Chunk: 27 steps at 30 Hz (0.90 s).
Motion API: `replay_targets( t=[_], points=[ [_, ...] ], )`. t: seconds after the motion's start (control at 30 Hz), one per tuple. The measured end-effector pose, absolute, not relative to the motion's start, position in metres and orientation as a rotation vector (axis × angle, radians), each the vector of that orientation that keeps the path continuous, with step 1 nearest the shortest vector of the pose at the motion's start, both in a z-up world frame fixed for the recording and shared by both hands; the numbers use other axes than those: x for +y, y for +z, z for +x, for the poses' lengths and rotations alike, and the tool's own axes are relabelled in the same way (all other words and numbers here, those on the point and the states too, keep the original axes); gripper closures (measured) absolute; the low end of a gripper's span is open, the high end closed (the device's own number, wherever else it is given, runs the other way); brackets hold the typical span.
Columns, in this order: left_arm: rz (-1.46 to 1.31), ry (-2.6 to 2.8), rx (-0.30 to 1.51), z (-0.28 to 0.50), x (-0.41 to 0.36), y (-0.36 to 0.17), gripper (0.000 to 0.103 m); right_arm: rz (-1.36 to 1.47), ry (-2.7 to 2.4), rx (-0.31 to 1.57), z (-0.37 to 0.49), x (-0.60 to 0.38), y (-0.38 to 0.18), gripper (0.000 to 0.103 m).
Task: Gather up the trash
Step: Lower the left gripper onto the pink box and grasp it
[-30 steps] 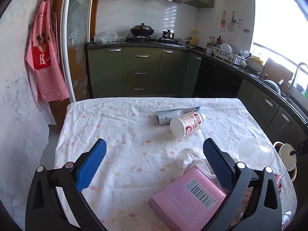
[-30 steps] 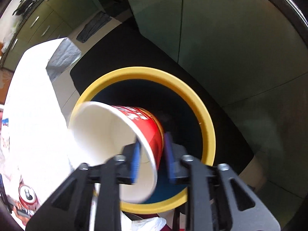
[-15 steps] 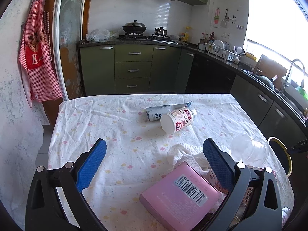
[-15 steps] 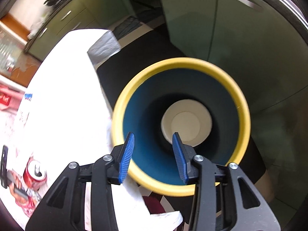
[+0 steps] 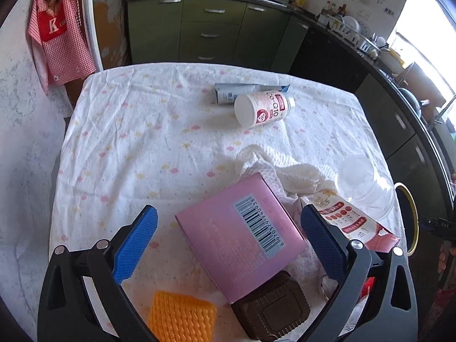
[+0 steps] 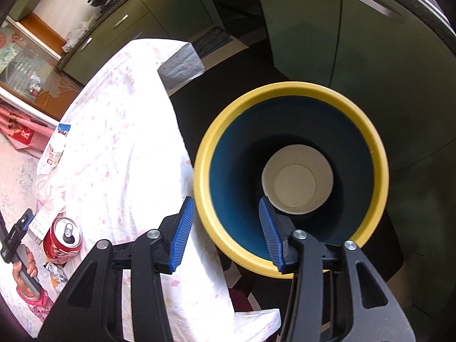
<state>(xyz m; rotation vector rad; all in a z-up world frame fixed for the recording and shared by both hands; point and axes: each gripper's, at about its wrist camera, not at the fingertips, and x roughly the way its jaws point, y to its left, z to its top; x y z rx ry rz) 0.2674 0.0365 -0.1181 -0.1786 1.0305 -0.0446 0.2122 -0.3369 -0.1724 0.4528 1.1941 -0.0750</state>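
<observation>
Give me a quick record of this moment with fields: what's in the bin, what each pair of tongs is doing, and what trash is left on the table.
bin: yellow-rimmed bin beside the table
in bin: paper cup, upright at the bottom
right tongs: over the bin rim, empty, jaws just opened wider
left tongs: open, empty, above the pink box
left on table: white bottle on its side, tube, paper towel, clear cup, carton, orange sponge, brown tray, red can

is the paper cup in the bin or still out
In: the paper cup sits upright at the bottom of the yellow-rimmed bin.
</observation>
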Motion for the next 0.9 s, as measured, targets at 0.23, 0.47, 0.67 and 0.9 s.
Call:
replay_targets(
  t=[0.23,0.47,0.67,0.9],
  points=[
    [-0.178,0.076,1.086,0.267,0.019,-0.132,0.004,0.442,0.006,1.191,0.208,-0.329,-0.174,0.056],
    [-0.173,0.140,1.092,0.263,0.013,-0.129,0.004,0.447,0.051,1.180,0.203,-0.324,-0.175,0.053],
    [-0.185,0.121,1.112,0.259,0.007,-0.128,0.004,0.459,0.071,1.182,0.201,-0.326,-0.183,0.053],
    [-0.161,0.108,1.149,0.266,0.008,-0.144,0.005,0.461,0.087,1.187,0.199,-0.325,-0.188,0.052]
  ],
)
